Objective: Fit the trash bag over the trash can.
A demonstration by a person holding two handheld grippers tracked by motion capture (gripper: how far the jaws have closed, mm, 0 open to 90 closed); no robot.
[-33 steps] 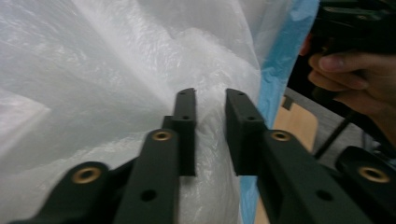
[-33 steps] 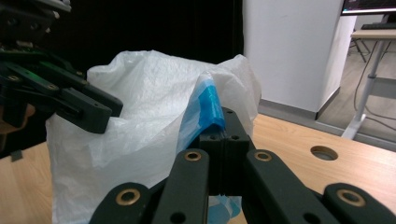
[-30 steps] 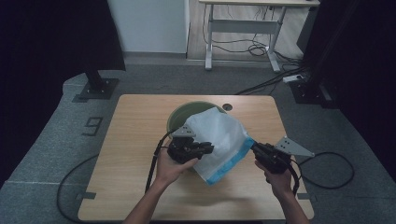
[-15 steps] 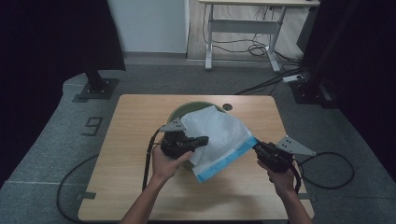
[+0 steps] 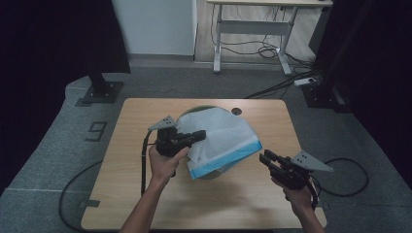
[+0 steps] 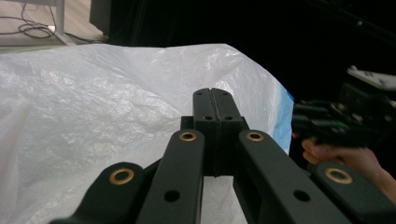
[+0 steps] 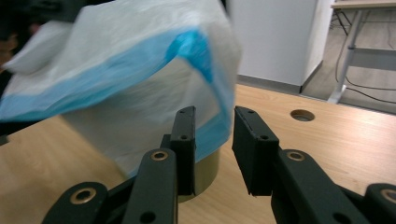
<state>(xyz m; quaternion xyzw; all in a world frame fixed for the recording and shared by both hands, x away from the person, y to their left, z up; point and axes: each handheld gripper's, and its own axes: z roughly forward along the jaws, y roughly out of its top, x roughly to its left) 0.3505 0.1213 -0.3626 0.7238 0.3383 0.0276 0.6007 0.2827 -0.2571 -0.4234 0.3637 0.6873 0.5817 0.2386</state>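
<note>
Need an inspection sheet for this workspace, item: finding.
Surface: wooden table, round hole near the far edge.
Job's things: white bag with blue edge draped over a green round bin.
Clutter: nothing seen.
Grippers: left gripper shut on the bag; right gripper open, jaws just opening, apart from the bag.
Cables: black cable on the floor at right.
Surroundings: grey carpet, dark curtains, desk behind.

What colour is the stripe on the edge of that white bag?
Bright blue. The stripe runs along the edge of the white plastic bag, clearest in the right gripper view.
</note>
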